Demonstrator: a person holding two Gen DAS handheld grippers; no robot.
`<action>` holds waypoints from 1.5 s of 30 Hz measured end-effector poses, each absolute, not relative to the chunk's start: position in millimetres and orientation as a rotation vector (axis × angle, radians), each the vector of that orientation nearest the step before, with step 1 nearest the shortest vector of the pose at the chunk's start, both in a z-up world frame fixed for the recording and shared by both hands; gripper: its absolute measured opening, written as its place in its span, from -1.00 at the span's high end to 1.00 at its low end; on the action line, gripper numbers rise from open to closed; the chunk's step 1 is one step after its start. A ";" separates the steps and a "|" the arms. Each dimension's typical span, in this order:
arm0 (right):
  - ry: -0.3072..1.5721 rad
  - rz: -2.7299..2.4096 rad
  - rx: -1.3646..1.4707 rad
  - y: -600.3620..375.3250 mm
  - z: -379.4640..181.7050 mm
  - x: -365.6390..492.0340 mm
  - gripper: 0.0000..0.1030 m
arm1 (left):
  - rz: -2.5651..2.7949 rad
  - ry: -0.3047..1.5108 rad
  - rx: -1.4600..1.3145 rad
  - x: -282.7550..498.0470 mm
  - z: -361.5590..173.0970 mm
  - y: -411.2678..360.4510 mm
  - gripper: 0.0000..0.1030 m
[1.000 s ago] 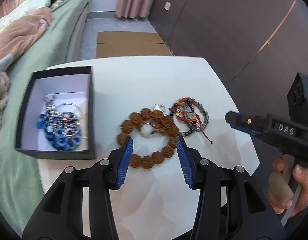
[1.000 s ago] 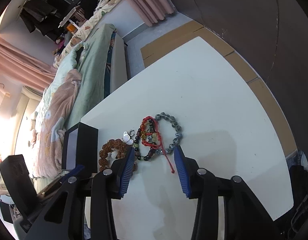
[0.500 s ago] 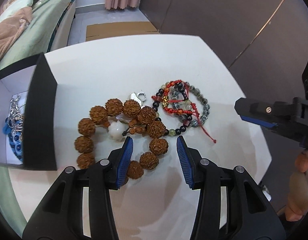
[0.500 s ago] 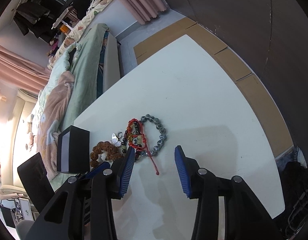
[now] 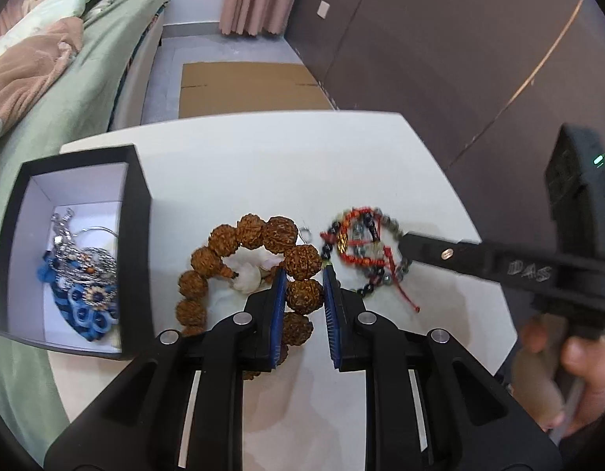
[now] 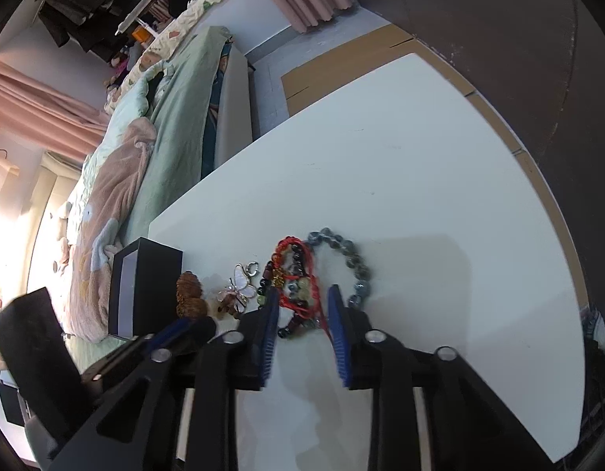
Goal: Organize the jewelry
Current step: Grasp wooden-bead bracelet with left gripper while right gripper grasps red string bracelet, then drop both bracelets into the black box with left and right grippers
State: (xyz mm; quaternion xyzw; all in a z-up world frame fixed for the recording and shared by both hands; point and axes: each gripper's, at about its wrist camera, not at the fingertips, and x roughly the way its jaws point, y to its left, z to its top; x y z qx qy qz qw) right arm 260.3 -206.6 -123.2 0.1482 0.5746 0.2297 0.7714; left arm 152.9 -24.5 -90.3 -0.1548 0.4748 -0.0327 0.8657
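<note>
Some jewelry is already lying in the black box (image 5: 137,212) at the left of the white table (image 5: 263,165): blue rings and silver pieces. Two bundles are still waiting outside it. The left gripper (image 5: 302,294) is closing its jaws on a bead of the brown seed bracelet (image 5: 239,263), the pads looking pressed to that bead. The right gripper (image 6: 302,310) is closing around the near end of the red and dark bead bracelets (image 6: 302,271); I cannot tell whether its pads are touching yet. A second ago both pairs of jaws were standing wider, hovering just short of the bracelets.
</note>
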 end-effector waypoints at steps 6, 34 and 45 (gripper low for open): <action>1.270 0.472 0.300 -195.3 -135.9 268.4 0.61 | -0.058 0.941 -0.374 146.0 -74.5 -5.8 0.63; 1.104 0.662 0.452 -193.0 -79.7 241.6 0.90 | -0.051 0.770 -0.492 114.7 -22.2 54.1 0.63; 1.051 0.741 0.462 -167.3 -64.5 233.7 0.90 | -0.008 0.715 -0.543 103.4 -12.7 91.7 0.63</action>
